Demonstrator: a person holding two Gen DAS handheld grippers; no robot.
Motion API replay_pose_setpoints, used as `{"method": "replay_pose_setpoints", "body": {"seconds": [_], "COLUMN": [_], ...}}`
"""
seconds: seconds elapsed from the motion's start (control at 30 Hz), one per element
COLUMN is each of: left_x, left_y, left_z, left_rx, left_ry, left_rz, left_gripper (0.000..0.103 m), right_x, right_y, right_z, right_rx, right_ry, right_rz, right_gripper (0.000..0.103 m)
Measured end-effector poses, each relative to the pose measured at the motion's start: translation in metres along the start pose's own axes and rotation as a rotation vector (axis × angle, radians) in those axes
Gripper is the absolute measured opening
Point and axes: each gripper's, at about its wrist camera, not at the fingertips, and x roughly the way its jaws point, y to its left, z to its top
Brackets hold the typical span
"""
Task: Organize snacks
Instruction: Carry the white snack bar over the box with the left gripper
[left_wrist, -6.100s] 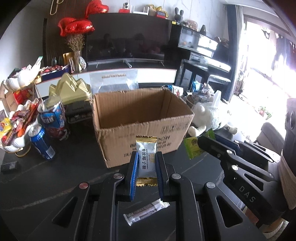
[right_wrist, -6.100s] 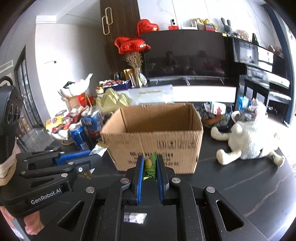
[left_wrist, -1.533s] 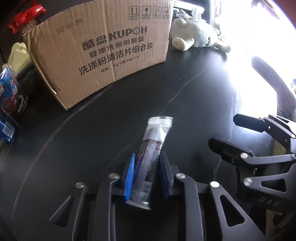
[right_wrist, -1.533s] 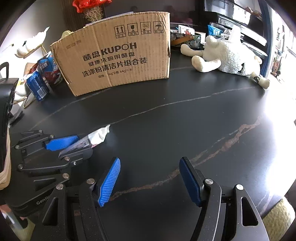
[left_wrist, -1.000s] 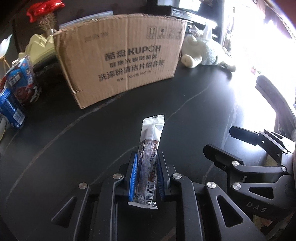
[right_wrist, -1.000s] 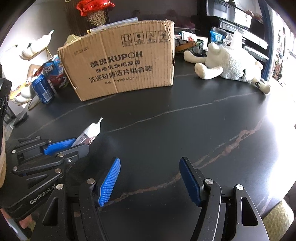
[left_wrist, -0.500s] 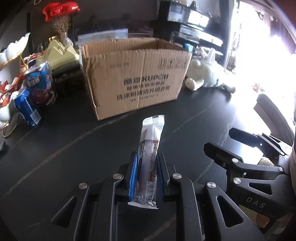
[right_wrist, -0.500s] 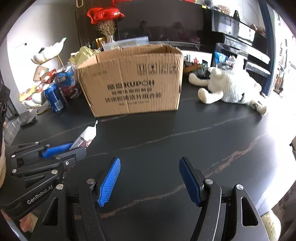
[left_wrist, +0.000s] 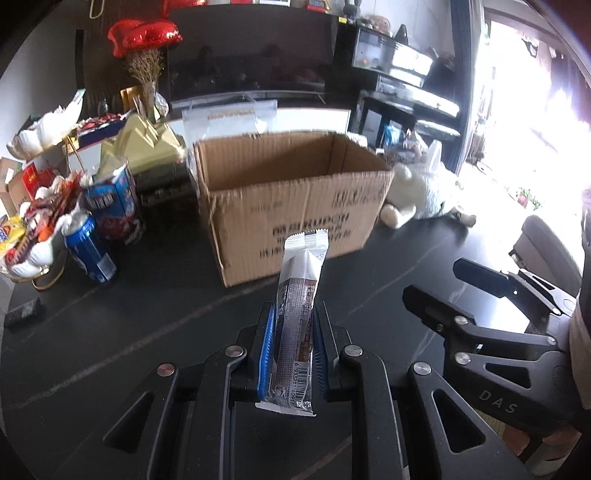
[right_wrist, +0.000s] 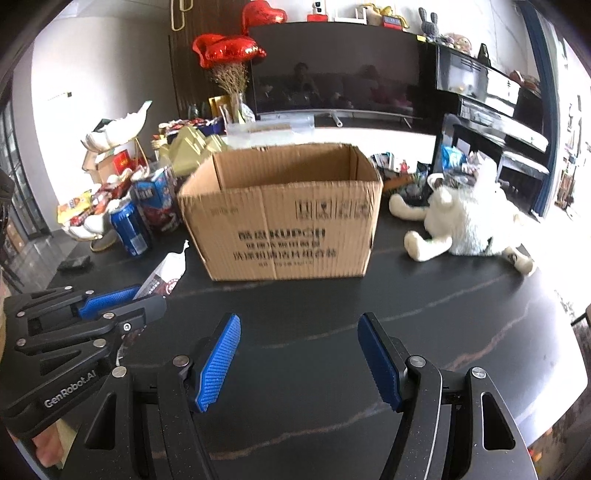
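My left gripper (left_wrist: 293, 314) is shut on a long snack bar (left_wrist: 299, 295) in a white and brown wrapper, which sticks up and forward out of the blue pads, clear of the dark table (left_wrist: 110, 332). Ahead stands an open cardboard box (left_wrist: 295, 206) with printed lettering on its front. In the right wrist view the same snack bar (right_wrist: 166, 273) pokes out of the left gripper (right_wrist: 144, 295) at the lower left, in front of the cardboard box (right_wrist: 284, 221). My right gripper (right_wrist: 299, 332) hangs open over the bare table (right_wrist: 443, 314) with nothing between its blue pads (right_wrist: 218, 362).
A blue can (left_wrist: 90, 247), a blue snack bag (left_wrist: 114, 206) and a white bowl of sweets (left_wrist: 33, 236) stand left of the box. A white plush toy (right_wrist: 465, 221) lies to its right. A television, red heart balloons (right_wrist: 229, 50) and a piano stand behind.
Both grippers have risen from the table, the left one carrying the snack bar. The box's open top has come into view. The right gripper's jaws have stayed the same width.
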Motion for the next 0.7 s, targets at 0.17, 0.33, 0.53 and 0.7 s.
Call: {"method": "replay_pose_setpoints", "body": {"seconds": [0.17, 0.33, 0.53, 0.7], "left_x": [-0.008, -0.01, -0.008, -0.002], "left_y": [0.001, 0.003, 0.006, 0.01], "left_z": [0.021, 0.042, 0.068, 0.089], "left_rx": [0.0, -0.001, -0.008, -0.025], "left_ry": [-0.029, -0.043, -0.037, -0.03], "left_rz": [0.016, 0.021, 0.021, 0.016], "left_gripper": [0.02, 0.02, 0.02, 0.02], "right_x": [-0.002, 0.0, 0.006, 0.012], "right_y": [-0.001, -0.004, -0.008, -0.01], "right_z": [0.021, 0.042, 0.07, 0.092], "right_rx": [-0.008, -0.017, -0.024, -0.038], "right_ry": [-0.017, -0.012, -0.006, 0.008], "right_rz": [0.005, 0.002, 0.001, -0.015], "right_gripper": [0.067, 0.067, 0.067, 0.067]}}
